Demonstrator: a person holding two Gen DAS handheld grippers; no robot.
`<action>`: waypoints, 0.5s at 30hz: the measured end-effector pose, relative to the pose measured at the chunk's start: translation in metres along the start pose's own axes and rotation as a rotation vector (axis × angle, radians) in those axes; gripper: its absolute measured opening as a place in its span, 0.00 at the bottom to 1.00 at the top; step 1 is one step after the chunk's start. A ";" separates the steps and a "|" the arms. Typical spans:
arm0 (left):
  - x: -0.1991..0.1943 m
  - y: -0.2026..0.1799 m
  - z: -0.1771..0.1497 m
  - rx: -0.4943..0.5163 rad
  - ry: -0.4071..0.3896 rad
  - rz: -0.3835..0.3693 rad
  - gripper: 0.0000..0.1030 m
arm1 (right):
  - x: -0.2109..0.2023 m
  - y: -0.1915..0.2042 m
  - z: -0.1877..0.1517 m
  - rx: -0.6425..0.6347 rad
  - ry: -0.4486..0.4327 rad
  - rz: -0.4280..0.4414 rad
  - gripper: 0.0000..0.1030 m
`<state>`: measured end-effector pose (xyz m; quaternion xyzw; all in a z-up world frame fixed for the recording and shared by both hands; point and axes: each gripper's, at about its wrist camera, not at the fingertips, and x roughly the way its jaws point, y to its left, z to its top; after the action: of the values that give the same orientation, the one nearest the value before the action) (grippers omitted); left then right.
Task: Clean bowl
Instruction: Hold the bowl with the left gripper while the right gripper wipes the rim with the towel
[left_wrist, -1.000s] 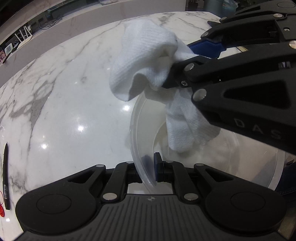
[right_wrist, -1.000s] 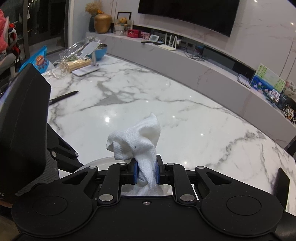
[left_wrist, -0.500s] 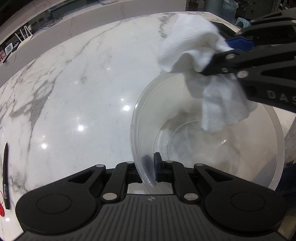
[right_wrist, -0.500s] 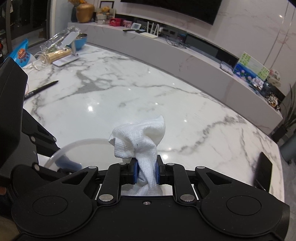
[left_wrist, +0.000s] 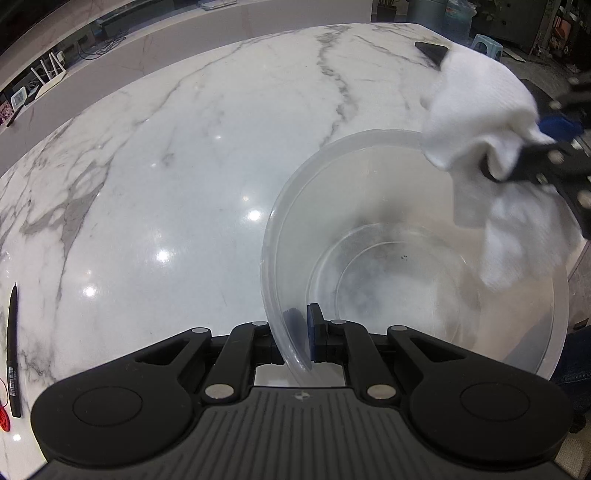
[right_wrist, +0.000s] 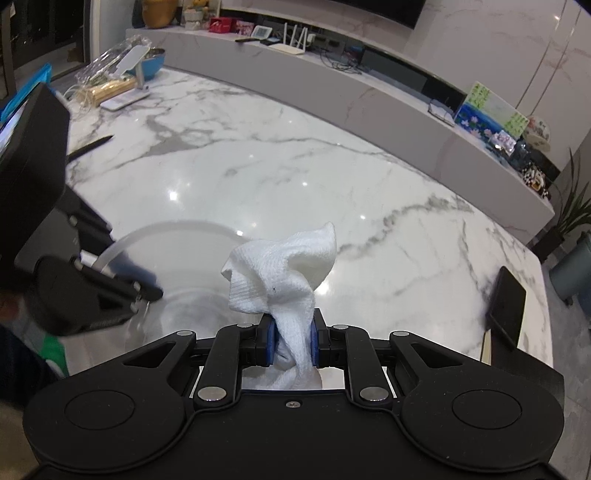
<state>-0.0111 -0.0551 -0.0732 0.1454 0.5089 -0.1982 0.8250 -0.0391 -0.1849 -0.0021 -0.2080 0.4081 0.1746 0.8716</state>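
Note:
A clear plastic bowl (left_wrist: 406, 266) stands on the white marble table (left_wrist: 184, 166), with a few dark specks on its bottom. My left gripper (left_wrist: 301, 332) is shut on the bowl's near rim, one pad inside and one outside. A crumpled white cloth (left_wrist: 480, 122) hangs over the bowl's far right rim, pinched by my right gripper (left_wrist: 524, 155). In the right wrist view the right gripper (right_wrist: 291, 345) is shut on the cloth (right_wrist: 284, 273), and the bowl (right_wrist: 177, 229) shows at lower left beside the left gripper (right_wrist: 147, 291).
A black pen (left_wrist: 12, 343) lies at the table's left edge. A dark phone (right_wrist: 506, 306) rests near the right edge. At the far left corner sit a white stand (right_wrist: 129, 85), a blue bowl (right_wrist: 153, 64) and plastic wrap. A low ledge with clutter runs behind the table.
The right gripper has drawn the cloth up and out of the bowl toward its far right rim. The left gripper and bowl have stayed put.

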 end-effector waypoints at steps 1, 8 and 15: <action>0.000 0.000 0.000 -0.001 0.000 -0.001 0.08 | -0.002 0.001 -0.001 -0.002 0.003 0.002 0.15; 0.004 0.008 0.002 0.005 0.000 -0.002 0.08 | -0.010 0.003 -0.010 -0.011 0.024 0.018 0.15; 0.004 0.005 0.001 0.022 -0.001 0.006 0.08 | -0.003 -0.007 -0.005 0.023 0.013 0.011 0.15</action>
<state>-0.0066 -0.0519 -0.0759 0.1560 0.5057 -0.2014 0.8243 -0.0411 -0.1935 -0.0014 -0.1968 0.4170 0.1733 0.8703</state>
